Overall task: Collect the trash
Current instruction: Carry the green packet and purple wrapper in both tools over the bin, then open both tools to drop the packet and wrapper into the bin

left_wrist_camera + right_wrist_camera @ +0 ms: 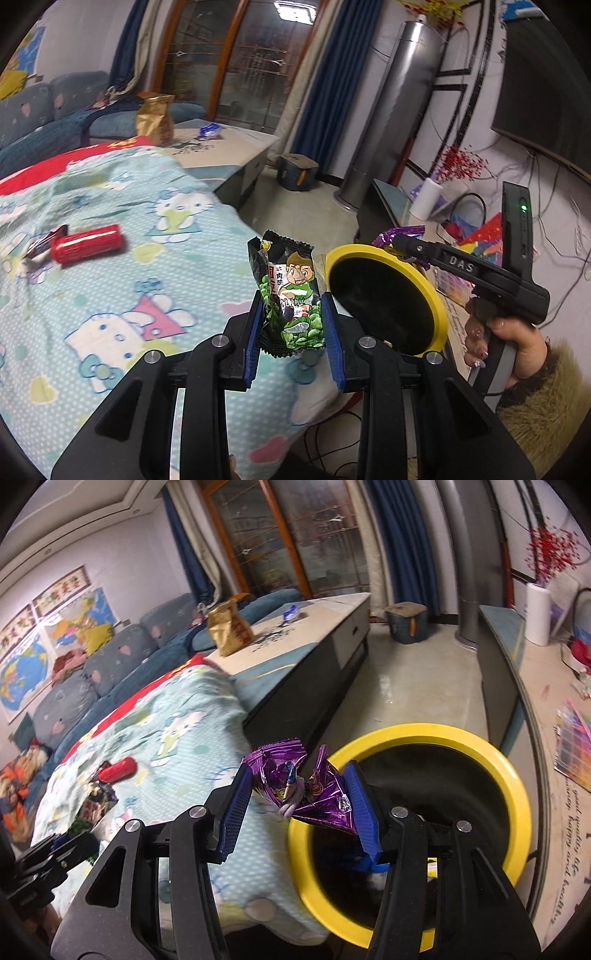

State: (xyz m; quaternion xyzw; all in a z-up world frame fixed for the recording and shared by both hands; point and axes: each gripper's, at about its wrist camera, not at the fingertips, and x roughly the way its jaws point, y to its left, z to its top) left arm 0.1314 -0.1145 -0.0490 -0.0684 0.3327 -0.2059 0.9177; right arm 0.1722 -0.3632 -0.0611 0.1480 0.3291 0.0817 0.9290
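My left gripper (291,314) is shut on a green-and-black snack packet (290,295), held upright beside the yellow-rimmed bin (439,295). My right gripper (301,797) is shut on a crumpled purple wrapper (317,794), hanging over the near left rim of the same yellow-rimmed bin (513,771). In the left wrist view the right gripper, held by a hand, reaches over the bin's far rim with the purple wrapper (391,234) at its tip. A red cylinder (88,243) and a dark wrapper (44,243) lie on the quilt. Both show in the right wrist view too: red cylinder (118,770), dark wrapper (98,801).
A cartoon-print quilt (122,295) covers the surface on the left. Behind it stands a low table (325,627) with a gold bag (229,627) and a blue wrapper (291,613). A sofa (110,661) lines the left wall. A side counter (546,709) runs along the right.
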